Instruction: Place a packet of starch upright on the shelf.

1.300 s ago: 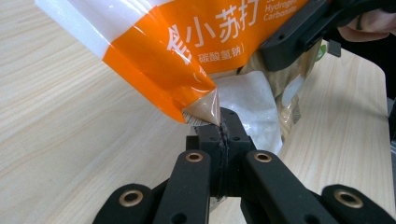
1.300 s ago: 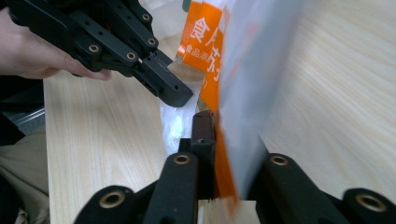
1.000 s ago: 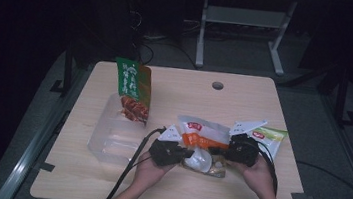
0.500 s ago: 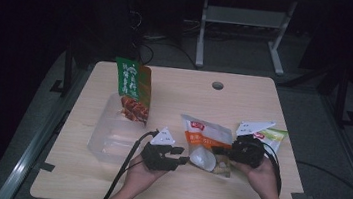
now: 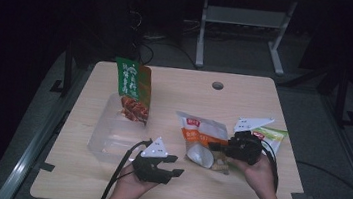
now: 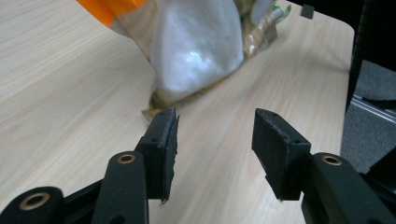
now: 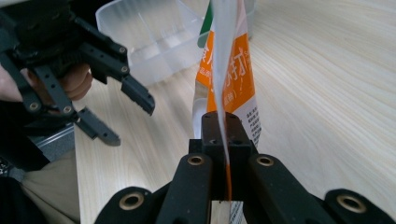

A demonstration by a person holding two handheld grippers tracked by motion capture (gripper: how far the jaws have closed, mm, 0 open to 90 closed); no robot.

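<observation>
Orange-and-white plastic snack pouch [image 5: 203,135]: lay on pale wooden bench [image 5: 245,95], right of clear plastic tub [image 5: 110,132]. Edge pinched flat in right gripper [image 7: 223,122] fingers. Left gripper [image 5: 171,165] fingers just opened, half-wide, empty, near pouch. Regrip advised squarely on opposite edge.

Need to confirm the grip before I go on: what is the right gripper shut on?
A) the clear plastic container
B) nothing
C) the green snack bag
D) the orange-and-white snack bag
D: the right gripper pinches the edge of the orange-and-white snack bag between its closed pads.
</observation>
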